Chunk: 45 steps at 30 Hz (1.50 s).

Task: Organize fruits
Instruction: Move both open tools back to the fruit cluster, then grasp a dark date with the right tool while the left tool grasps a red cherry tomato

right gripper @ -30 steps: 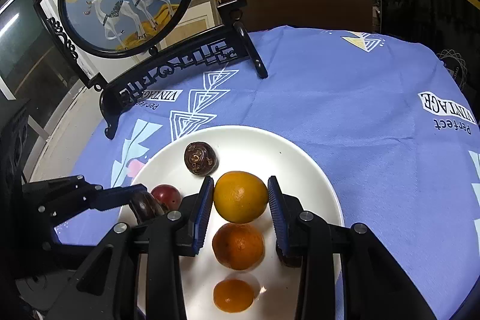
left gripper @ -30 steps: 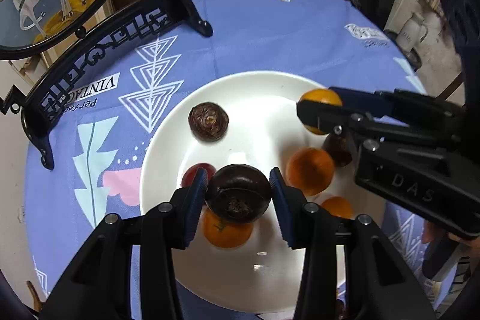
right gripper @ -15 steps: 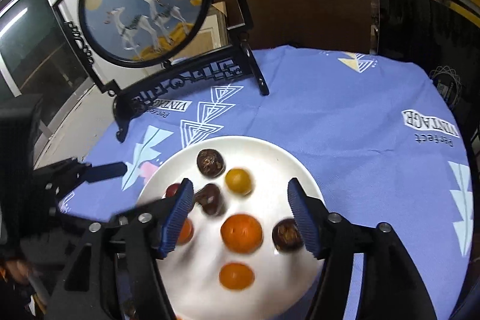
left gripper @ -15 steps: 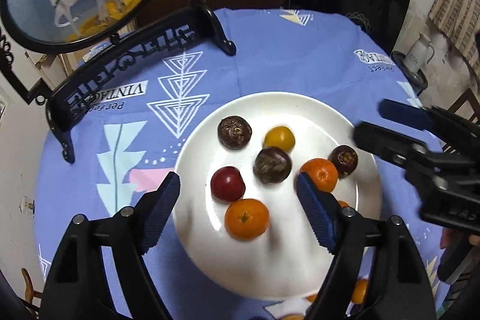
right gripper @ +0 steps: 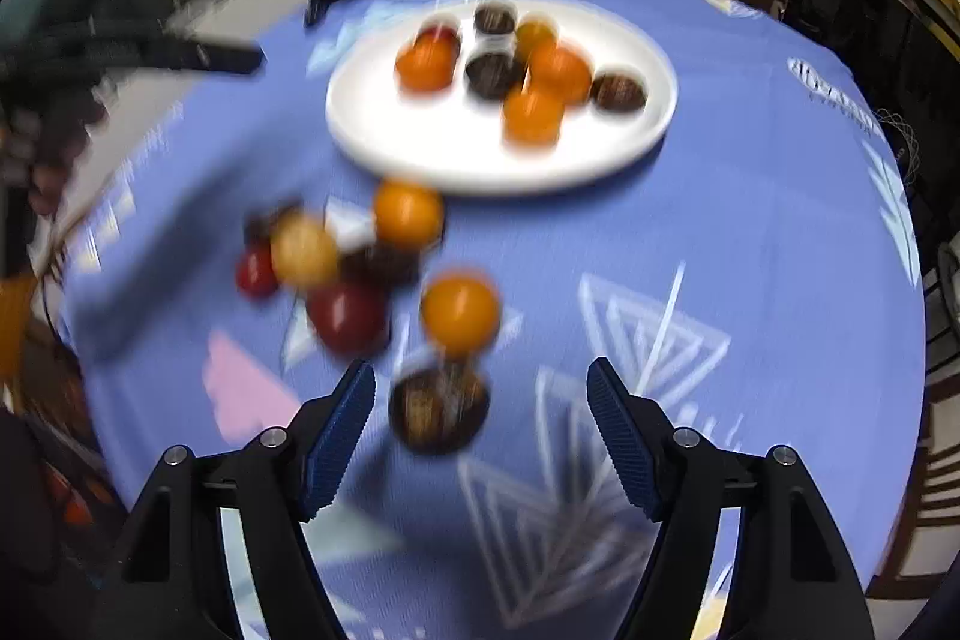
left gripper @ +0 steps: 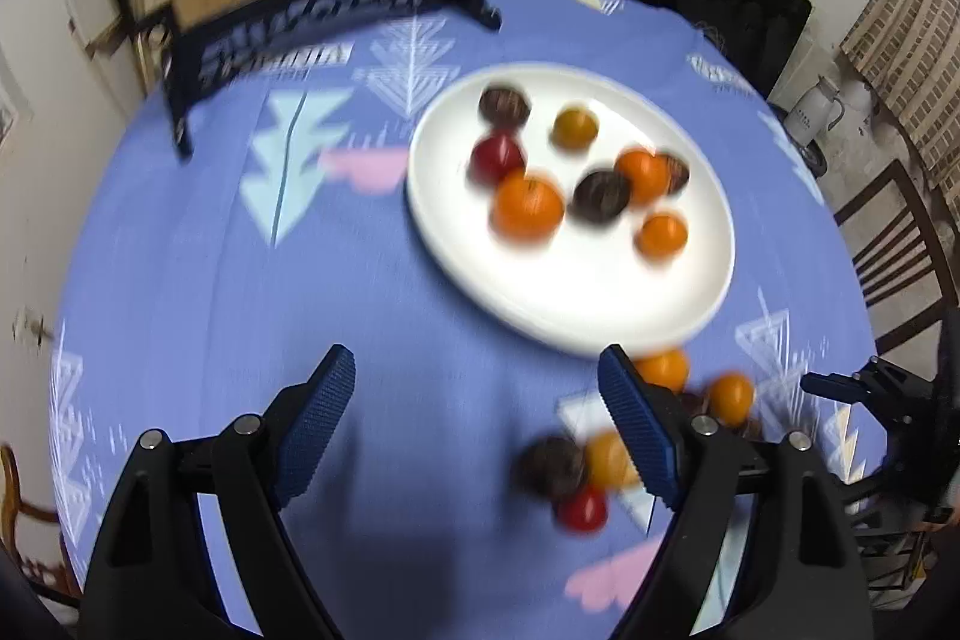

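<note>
A white plate (left gripper: 570,298) on the blue cloth holds several fruits: oranges, dark brown ones and a red one. My left gripper (left gripper: 471,370) hangs over bare cloth on the near side of the plate, jaws opening with nothing between them. Loose fruits lie by its right finger, among them an orange (left gripper: 729,397), a dark one (left gripper: 552,466) and a red one (left gripper: 582,511). My right gripper (right gripper: 480,382) is also opening. A dark brown fruit (right gripper: 438,412) lies on the cloth between its fingers, untouched. An orange (right gripper: 459,310) and a dark red fruit (right gripper: 348,316) lie just beyond, before the plate (right gripper: 456,148).
A black ornamental stand (left gripper: 312,22) with a round painted screen rises behind the plate. A wooden chair (left gripper: 894,244) and a white jug (left gripper: 810,112) are off the table's right side. The other gripper (right gripper: 228,58) shows at the upper left of the right wrist view.
Both grippers let go of their fruits on the plate, the left a dark one and the right a yellow-orange one. They opened wide and drew back to the loose fruits nearer the table edge.
</note>
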Motion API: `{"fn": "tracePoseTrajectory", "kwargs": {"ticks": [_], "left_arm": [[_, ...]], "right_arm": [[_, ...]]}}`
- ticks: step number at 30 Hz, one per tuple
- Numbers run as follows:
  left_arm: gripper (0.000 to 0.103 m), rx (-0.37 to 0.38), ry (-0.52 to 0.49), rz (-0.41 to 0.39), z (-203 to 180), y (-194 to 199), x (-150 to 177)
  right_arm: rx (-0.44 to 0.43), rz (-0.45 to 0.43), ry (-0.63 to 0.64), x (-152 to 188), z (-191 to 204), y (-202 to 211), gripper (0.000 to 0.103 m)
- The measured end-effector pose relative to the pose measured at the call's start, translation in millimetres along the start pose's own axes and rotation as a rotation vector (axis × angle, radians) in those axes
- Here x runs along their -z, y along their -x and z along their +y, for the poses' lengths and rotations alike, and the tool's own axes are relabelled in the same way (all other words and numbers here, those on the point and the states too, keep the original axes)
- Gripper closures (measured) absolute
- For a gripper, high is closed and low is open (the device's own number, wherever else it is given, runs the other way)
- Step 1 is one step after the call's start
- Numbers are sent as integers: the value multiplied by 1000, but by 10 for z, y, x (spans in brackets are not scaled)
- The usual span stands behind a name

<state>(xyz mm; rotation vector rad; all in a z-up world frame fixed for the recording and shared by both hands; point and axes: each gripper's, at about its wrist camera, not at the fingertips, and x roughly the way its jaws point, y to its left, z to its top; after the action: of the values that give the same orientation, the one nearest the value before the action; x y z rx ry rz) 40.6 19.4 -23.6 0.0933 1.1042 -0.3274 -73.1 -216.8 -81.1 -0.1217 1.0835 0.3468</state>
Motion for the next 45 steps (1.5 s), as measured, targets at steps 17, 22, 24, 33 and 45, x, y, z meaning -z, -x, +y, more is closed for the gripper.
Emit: {"fn": "tracePoseTrajectory", "kwargs": {"ticks": [17,22,24,33,45], "left_arm": [[22,56,-40,127,-293,-183,790],[22,50,-65,150,-439,-377,810],[22,46,-73,154,-469,-427,801],[55,54,-32,186,-462,-606,742],[76,75,-66,102,-473,-170,749]], "right_arm": [[87,52,62,98,226,-284,30],[75,64,41,131,200,-303,59],[75,72,38,120,215,-281,59],[17,58,-35,119,155,-158,59],[-20,17,-81,139,174,8,59]]}}
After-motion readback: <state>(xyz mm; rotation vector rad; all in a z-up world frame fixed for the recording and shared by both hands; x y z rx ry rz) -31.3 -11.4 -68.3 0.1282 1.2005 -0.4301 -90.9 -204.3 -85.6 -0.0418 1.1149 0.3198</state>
